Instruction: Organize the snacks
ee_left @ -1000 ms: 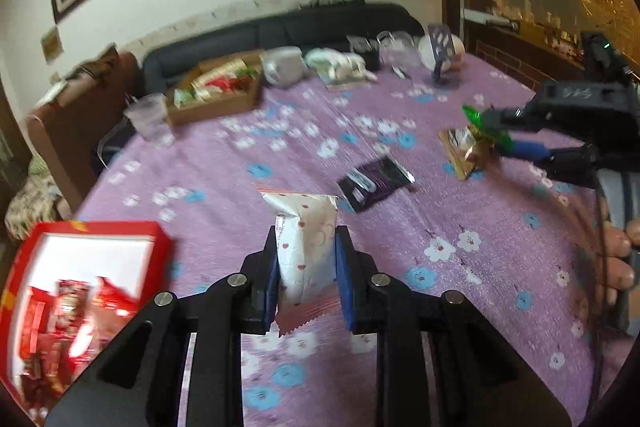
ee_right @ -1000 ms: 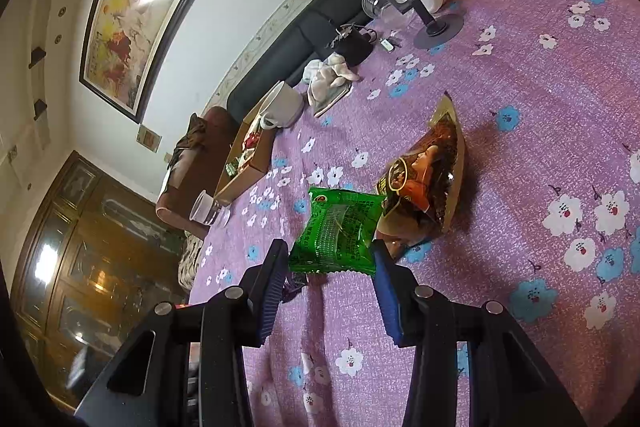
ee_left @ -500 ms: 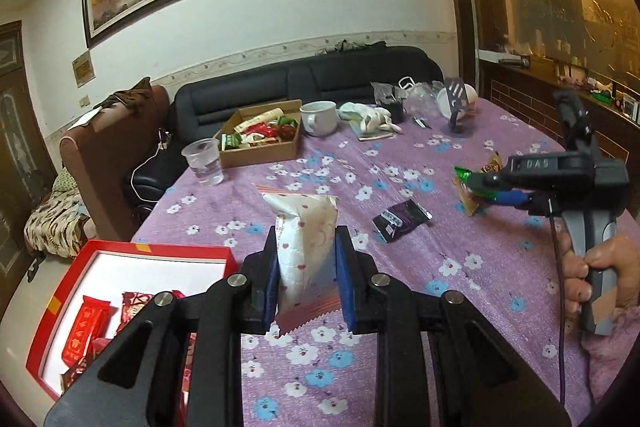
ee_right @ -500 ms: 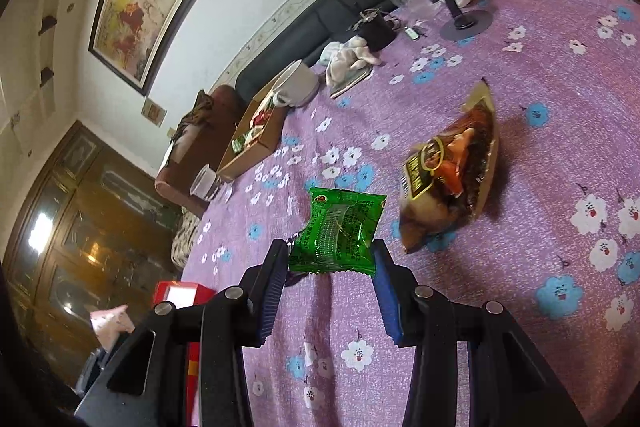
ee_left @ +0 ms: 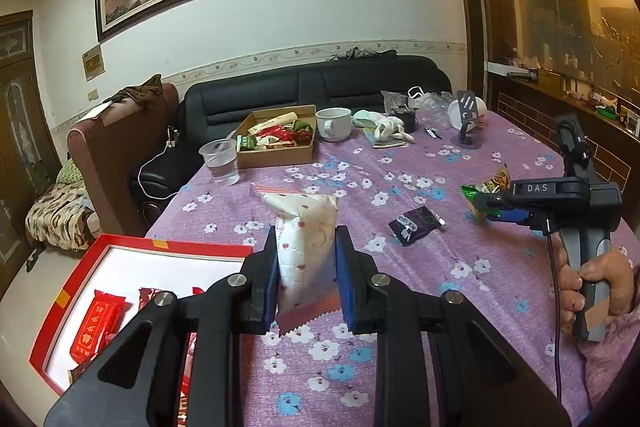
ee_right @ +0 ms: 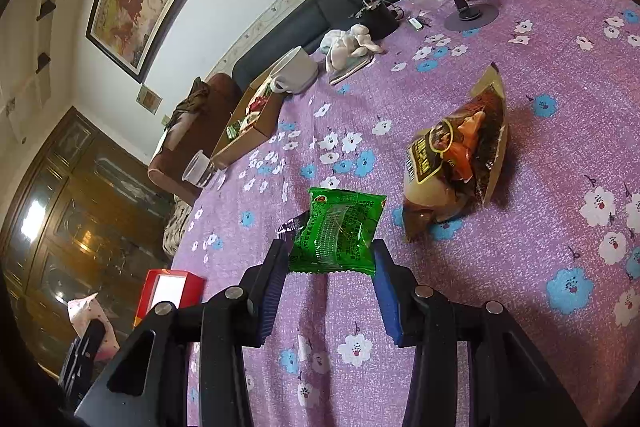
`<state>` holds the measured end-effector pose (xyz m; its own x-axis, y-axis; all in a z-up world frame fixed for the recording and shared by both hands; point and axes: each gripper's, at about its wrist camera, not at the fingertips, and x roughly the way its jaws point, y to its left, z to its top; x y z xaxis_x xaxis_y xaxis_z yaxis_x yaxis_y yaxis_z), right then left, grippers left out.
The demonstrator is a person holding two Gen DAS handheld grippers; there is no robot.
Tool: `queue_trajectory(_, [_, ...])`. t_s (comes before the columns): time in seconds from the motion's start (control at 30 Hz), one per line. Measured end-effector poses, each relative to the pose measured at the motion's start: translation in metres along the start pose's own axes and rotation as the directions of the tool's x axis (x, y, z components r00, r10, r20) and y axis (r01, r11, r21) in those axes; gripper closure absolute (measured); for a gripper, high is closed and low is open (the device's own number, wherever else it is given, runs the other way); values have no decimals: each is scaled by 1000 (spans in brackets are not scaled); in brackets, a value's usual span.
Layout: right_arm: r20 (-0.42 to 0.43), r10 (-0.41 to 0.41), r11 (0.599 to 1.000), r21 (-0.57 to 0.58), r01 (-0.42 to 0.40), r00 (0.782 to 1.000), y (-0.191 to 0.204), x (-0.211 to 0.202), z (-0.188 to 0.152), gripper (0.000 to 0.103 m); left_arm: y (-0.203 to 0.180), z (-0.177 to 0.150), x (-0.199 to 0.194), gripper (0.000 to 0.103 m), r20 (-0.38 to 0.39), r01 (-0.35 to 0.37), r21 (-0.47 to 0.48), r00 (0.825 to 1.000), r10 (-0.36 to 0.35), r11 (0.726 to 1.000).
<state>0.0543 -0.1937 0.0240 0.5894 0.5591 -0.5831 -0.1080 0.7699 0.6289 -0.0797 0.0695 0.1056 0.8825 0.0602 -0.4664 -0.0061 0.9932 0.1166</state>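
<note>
My left gripper (ee_left: 306,267) is shut on a white snack packet with red dots (ee_left: 305,239), held upright above the table's near edge. A red box with a white floor (ee_left: 132,255) lies low to the left, with red wrapped snacks (ee_left: 96,319) in it. My right gripper (ee_right: 330,263) is shut on a green snack packet (ee_right: 338,231), held over the purple flowered tablecloth (ee_right: 540,155). A brown and gold snack bag (ee_right: 456,155) lies just right of it. From the left wrist view the right gripper (ee_left: 486,205) shows at the right, and a black packet (ee_left: 416,223) lies on the cloth.
At the far side stand a cardboard box of snacks (ee_left: 276,143), a white mug (ee_left: 334,123), a plastic cup of water (ee_left: 220,161), a cloth bundle (ee_left: 384,127) and a phone stand (ee_left: 466,115). A black sofa (ee_left: 320,87) and brown armchair (ee_left: 116,143) stand behind.
The left gripper has risen and tipped up with the white packet, so more of the room and the red box shows. The right gripper rolled slightly, keeping the green packet.
</note>
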Motion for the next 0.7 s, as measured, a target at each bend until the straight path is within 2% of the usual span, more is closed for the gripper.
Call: queue_trajectory(0.7, [31, -3, 997, -77, 5, 1000, 13, -1, -6, 60, 39, -9, -6, 81, 1, -23, -69, 1000, 23, 997])
